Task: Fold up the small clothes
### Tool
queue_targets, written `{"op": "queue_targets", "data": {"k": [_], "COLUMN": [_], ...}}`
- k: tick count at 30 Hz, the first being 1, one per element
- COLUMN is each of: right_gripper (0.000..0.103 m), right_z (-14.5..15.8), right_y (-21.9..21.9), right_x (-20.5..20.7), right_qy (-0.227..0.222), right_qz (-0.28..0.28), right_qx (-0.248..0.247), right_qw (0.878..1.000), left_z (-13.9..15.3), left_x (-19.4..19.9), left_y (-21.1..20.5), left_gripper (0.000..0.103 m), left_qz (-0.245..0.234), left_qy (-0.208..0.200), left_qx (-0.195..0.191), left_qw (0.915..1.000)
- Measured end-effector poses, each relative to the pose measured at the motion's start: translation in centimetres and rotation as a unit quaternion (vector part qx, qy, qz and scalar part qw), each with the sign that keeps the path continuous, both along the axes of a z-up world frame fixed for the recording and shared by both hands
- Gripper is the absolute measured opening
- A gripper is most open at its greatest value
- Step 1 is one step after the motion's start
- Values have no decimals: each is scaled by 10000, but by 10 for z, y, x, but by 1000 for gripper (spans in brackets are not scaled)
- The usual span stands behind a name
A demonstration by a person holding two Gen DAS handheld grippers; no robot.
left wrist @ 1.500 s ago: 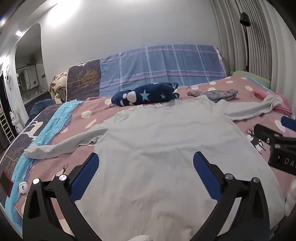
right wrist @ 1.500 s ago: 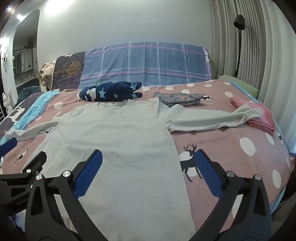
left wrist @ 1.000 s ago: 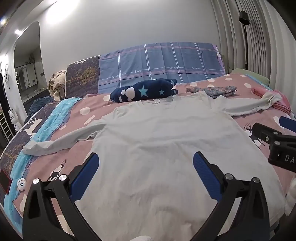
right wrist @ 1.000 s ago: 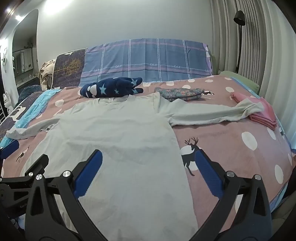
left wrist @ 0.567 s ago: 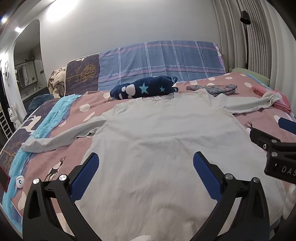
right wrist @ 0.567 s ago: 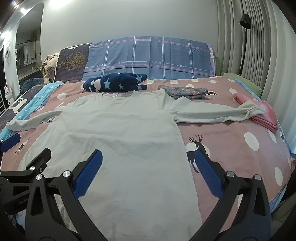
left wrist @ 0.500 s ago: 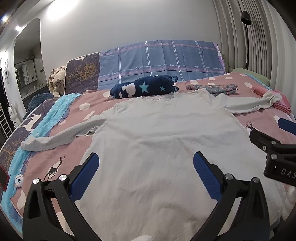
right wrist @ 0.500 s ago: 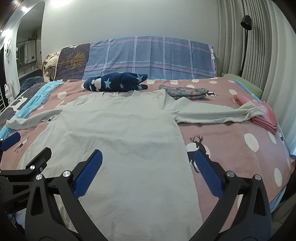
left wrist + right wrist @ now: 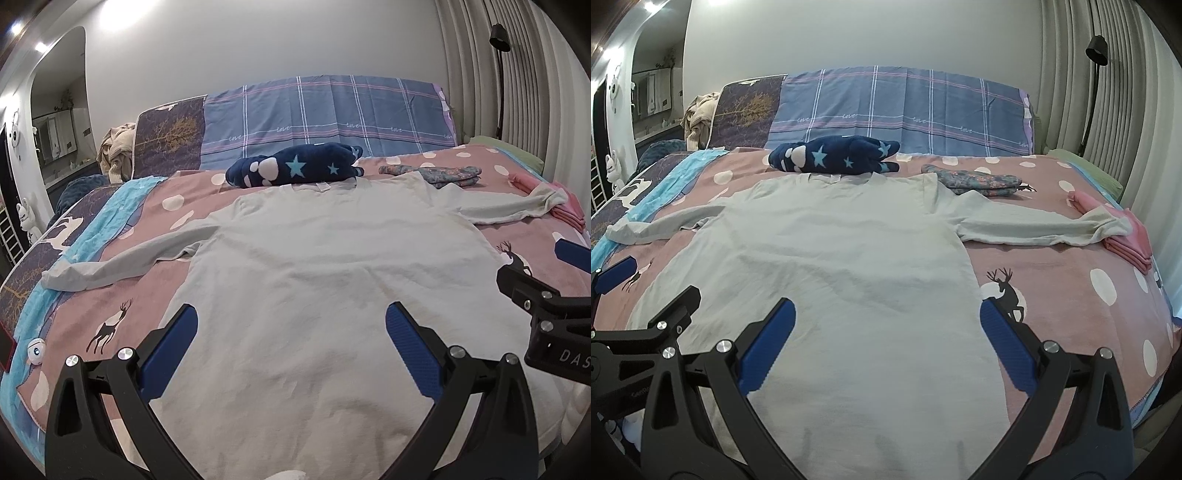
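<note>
Shirt (image 9: pixel 332 273) spread flat on bed (image 9: pixel 1071 280), sleeves out, collar at far end. Left gripper (image 9: pixel 288 347) and right gripper (image 9: pixel 886 332) above its hem, side by side, spread wide, holding nothing

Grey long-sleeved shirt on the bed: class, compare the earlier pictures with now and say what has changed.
Little changed. Both views shifted slightly; nothing was gripped or released. The grey long-sleeved shirt stays flat, sleeves out, one cuff on the pink folded clothes. Left claw and right claw remain open above its lower part.
</note>
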State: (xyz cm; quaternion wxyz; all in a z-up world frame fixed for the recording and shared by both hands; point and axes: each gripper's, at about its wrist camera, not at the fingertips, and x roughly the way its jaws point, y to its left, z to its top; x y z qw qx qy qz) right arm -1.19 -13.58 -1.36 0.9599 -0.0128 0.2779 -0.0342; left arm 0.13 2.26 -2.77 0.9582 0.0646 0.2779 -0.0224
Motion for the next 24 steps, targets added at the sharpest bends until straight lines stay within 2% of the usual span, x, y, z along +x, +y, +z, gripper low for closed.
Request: {"op": "queue_targets", "data": {"k": [16, 24], "right_gripper": [101, 101], "right_z": [-3, -4], "right_y": [2, 1], "right_x": [5, 4], "right_qy": [42, 41], "right_qz": [2, -3], "right_qx": [12, 18], "right_qw": [10000, 10000], "left_z": [-5, -7], "left_x": [4, 3], "left_y": [8, 2], "left_gripper": [102, 102], "left_qz": [-144, -201], "left_qy": [156, 210], "left_qx": [-276, -201], "left_qw": [9994, 9994]}}
